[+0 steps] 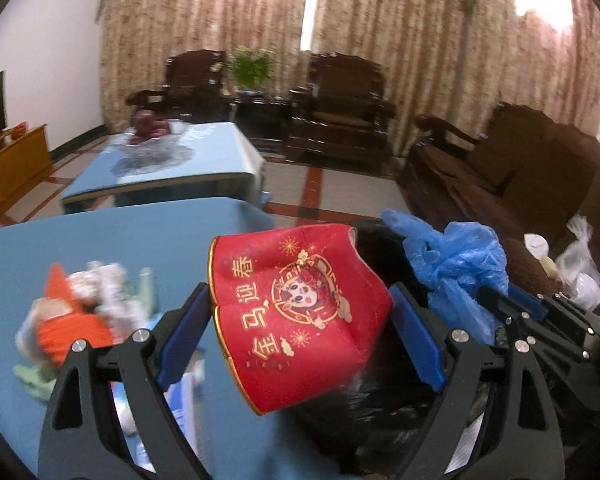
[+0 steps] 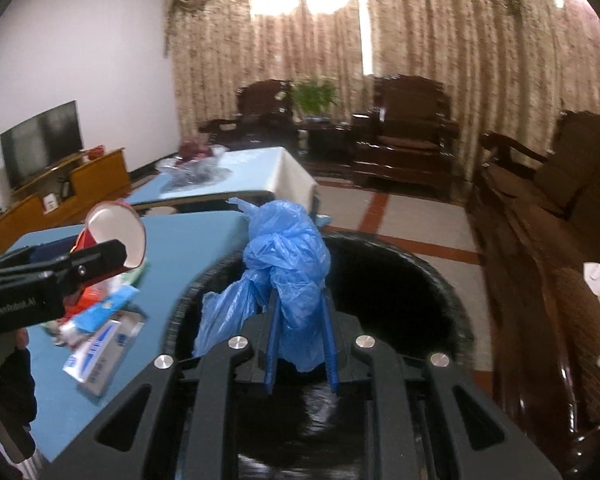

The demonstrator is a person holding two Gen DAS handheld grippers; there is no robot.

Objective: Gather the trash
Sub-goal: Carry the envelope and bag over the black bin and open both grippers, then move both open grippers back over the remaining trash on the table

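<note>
Now at drop-off: your left gripper (image 1: 300, 316) clamps the red cup (image 1: 296, 312), your right gripper (image 2: 300, 344) pinches the blue bag (image 2: 284, 264); bin (image 2: 432, 264) at 12 o'clock, so release both over it.

Home living room. Far wall: floor-length patterned curtains (image 2: 420, 40) with swagged valance, daylight behind. Two dark carved wooden armchairs (image 2: 408, 128) flank small side table with potted plant (image 2: 314, 96). Matching wooden sofa (image 2: 548, 200) along right. Left: flat TV (image 2: 40, 140) on wooden cabinet (image 2: 72, 192). Middle: blue-covered coffee surface (image 1: 188, 156), tiled floor (image 2: 412, 216).
</note>
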